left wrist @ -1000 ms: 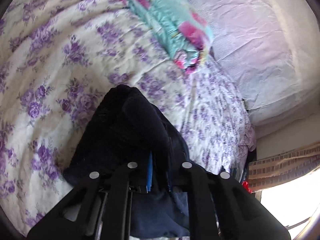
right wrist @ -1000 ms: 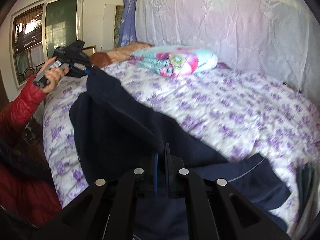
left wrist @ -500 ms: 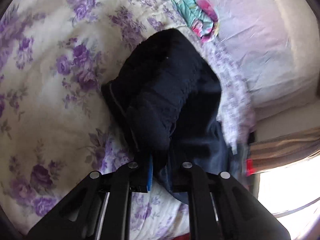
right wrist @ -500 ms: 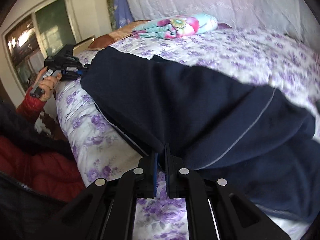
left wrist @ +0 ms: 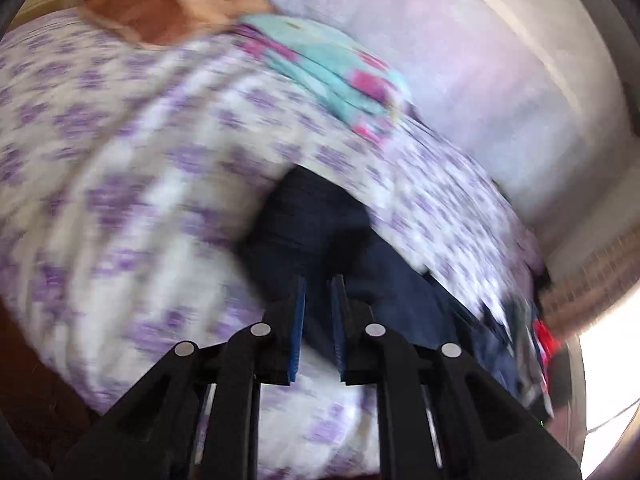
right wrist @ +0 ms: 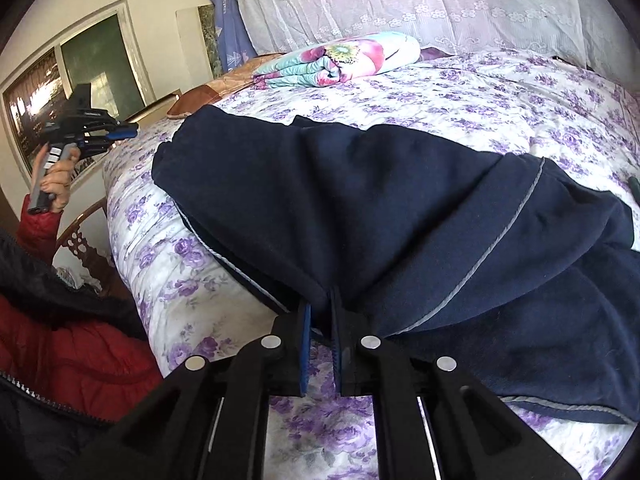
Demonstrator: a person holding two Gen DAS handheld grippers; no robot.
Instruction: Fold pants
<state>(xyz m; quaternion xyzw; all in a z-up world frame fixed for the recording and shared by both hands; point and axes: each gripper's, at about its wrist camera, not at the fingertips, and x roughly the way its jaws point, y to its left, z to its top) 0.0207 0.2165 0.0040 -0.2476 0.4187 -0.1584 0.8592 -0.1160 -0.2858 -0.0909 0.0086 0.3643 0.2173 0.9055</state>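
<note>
Pants [right wrist: 400, 208] lie folded lengthwise across floral bed [right wrist: 500, 92]; right gripper [right wrist: 320, 312] jaws clamped on near edge, left gripper [right wrist: 120, 134] off cloth at far left, jaws together; crosswise folds apparently remain

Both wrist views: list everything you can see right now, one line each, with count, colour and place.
navy fabric pants with grey piping: one, dark blue, spread on the bed's near edge.
purple-flowered white bedspread: one, covering the bed.
folded turquoise and pink floral quilt: one, far side of the bed.
orange-brown pillow: one, at the head of the bed.
white lace curtain: one, behind the bed.
window: one, on the left wall.
red padded sleeve: one, lower left.
left gripper: black and blue, shut, off the pants.
right gripper: black and blue, shut on the pants' edge.
</note>
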